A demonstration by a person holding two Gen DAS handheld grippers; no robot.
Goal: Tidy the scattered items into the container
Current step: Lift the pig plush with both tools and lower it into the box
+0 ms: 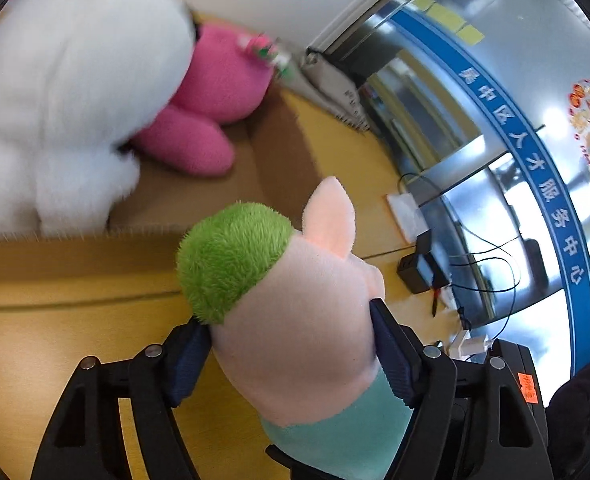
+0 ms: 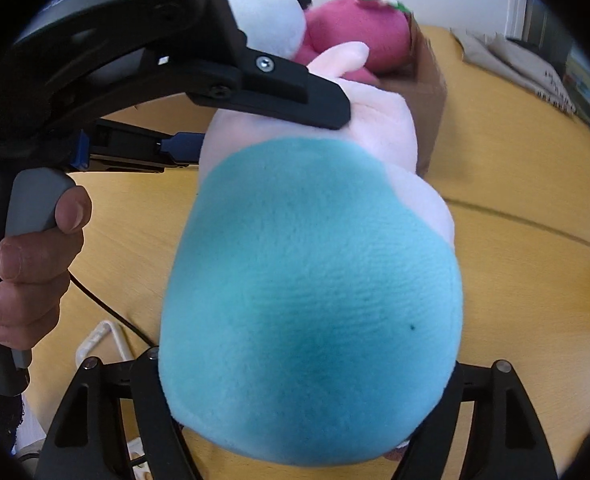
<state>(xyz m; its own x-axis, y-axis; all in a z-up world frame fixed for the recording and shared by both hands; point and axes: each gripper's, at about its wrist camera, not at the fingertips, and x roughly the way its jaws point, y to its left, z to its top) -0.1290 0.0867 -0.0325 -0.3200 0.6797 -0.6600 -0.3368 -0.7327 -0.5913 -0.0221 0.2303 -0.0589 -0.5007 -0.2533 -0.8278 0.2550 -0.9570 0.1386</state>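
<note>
A pink pig plush with green hair and a teal outfit hangs over the wooden table. My left gripper is shut on its head, dark blue pads pressed into both sides. In the right wrist view the plush's teal bottom fills the frame, and my right gripper is shut on it with its fingertips hidden behind the fabric. The left gripper's upper finger presses the pink head. Just beyond stands the cardboard box, holding a white plush and a magenta plush.
A person's hand grips the left gripper's handle. A black adapter with cables, a white pad and a grey bag lie along the table's right side by a glass wall. A white cable lies near the front.
</note>
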